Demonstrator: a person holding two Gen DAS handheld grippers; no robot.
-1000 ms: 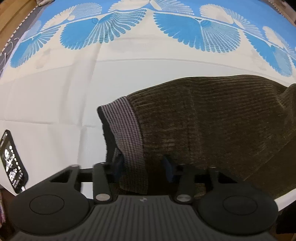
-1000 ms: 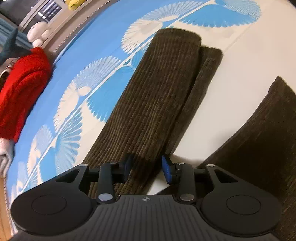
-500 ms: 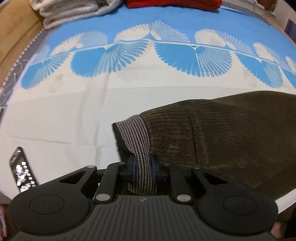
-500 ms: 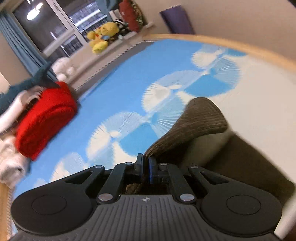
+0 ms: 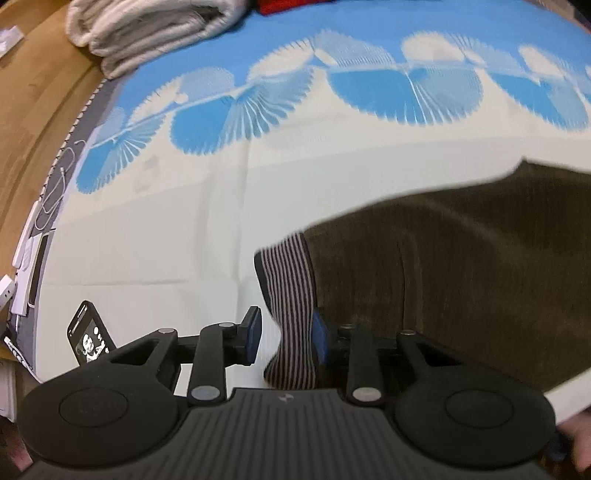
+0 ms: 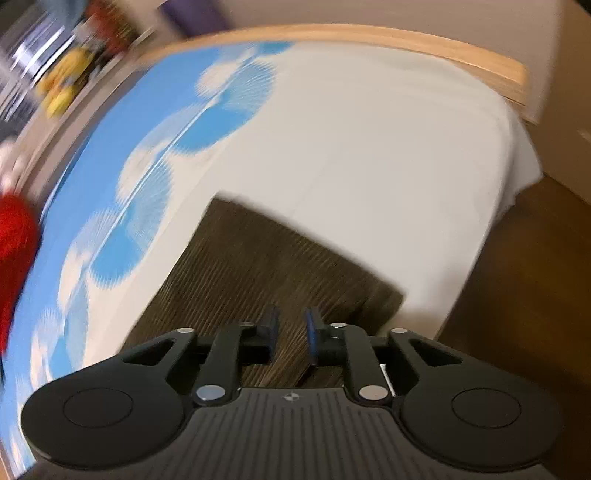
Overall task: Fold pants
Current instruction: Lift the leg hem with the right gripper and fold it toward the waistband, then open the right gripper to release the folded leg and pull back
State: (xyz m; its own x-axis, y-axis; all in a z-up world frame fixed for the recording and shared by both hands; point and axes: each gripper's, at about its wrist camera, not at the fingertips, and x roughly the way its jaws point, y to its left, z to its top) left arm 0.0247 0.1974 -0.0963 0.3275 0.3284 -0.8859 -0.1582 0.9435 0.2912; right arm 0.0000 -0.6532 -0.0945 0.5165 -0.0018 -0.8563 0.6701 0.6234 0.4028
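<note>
Left gripper (image 5: 284, 338): jaws apart and opening, the striped waistband (image 5: 291, 291) of the pants (image 5: 443, 280) standing between them; the right pad lies against the band, the left pad stands clear of it with white sheet showing in the gap, so nothing is clamped. Right gripper (image 6: 290, 334): jaws a narrow gap apart and opening, hovering over the pants (image 6: 255, 269) with the ribbed cloth visible through the gap; no cloth is pinched between the pads. The pants are dark brown corduroy and lie flat on the bed. In the left view the body of the garment spreads from the waistband to the right edge of the frame. In the right view the cloth ends in a straight edge with a square corner, just short of the bed's near right side. Under them lies a sheet (image 5: 147, 240), white near the garment and blue with white fan shapes farther off. A phone (image 5: 88, 334) with a lit screen lies on the sheet to the left of the left gripper, well apart from the pants. Beyond, at the far left corner, sits a stack of folded pale towels (image 5: 147, 33). In the right view, which is blurred, a red fabric (image 6: 14, 258) lies at the left edge, and a wooden bed frame (image 6: 369, 35) curves along the far side.
</note>
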